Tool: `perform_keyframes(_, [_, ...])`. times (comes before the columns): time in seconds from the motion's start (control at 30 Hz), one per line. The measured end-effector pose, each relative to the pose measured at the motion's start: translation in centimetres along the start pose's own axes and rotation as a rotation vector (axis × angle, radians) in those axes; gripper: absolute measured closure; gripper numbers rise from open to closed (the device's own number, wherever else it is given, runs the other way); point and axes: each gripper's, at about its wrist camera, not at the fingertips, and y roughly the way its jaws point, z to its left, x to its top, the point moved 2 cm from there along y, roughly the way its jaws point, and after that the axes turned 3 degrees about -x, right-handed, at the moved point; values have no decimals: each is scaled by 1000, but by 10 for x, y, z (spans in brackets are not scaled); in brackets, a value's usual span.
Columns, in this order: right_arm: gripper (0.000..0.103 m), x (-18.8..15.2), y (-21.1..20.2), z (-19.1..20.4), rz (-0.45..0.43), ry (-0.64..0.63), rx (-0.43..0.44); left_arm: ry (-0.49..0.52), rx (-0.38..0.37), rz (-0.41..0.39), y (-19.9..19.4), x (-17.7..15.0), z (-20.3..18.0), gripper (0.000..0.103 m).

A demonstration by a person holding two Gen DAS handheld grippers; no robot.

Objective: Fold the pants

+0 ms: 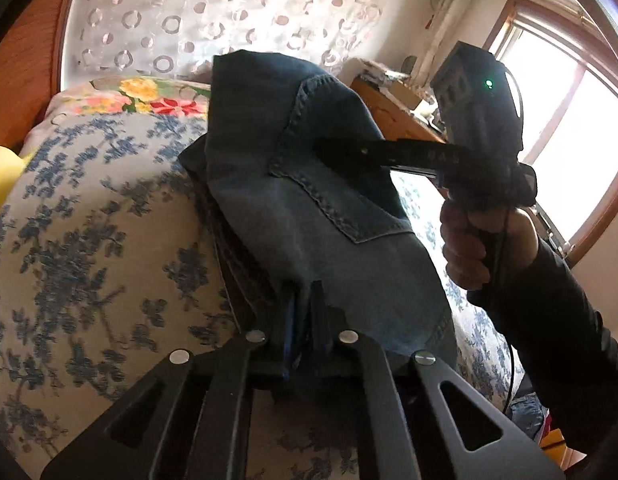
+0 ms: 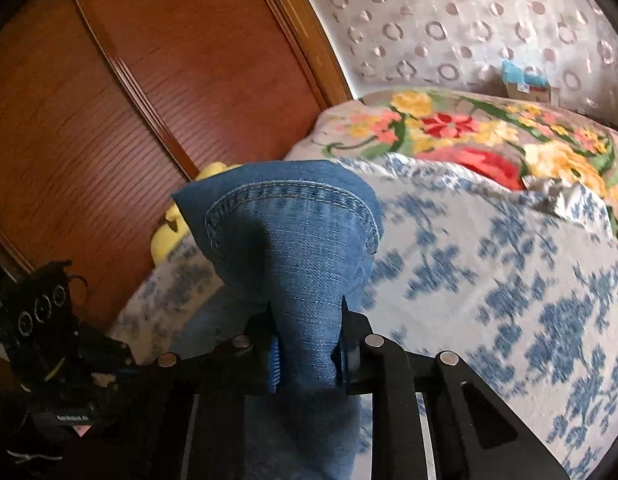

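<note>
- Left gripper (image 1: 305,320) clamped tight on the jeans (image 1: 309,184)
- Right gripper (image 2: 309,344) closed on a denim fold, jeans lifted above the floral bedspread (image 2: 489,264)

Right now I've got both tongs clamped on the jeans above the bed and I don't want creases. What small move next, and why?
Probably lower both together toward the floral bedspread. The left tongs and right tongs are each shut on the jeans, which hang bunched and lifted off the bed, so laying the denim flat should come before any fold.
</note>
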Motion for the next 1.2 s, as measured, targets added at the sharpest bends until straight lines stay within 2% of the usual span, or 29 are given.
perform_keyframes(0.17, [83,22,26,24,-14,-35,11,2,55,-53,-25,9,21,96])
perform_keyframes(0.37, [83,43,69,57,-46,-33,5,-15,154,-106,-57,28,73,96])
perform_keyframes(0.57, [83,57,119,75,-92,21,-15,-6,233,-103,-68,48,121,96])
perform_keyframes(0.7, [83,63,146,77,-120,78,-25,12,269,-114,-71,60,139,97])
perform_keyframes(0.83, [83,69,164,82,-143,57,-34,17,288,-119,-78,72,155,97])
perform_keyframes(0.93, [79,69,174,76,-139,62,-43,26,304,-111,-77,75,164,98])
perform_keyframes(1.07, [62,71,184,70,-85,11,-116,25,333,-88,-70,73,173,99])
perform_keyframes(1.2, [61,75,184,68,-75,-51,-141,4,362,-83,-72,66,182,102])
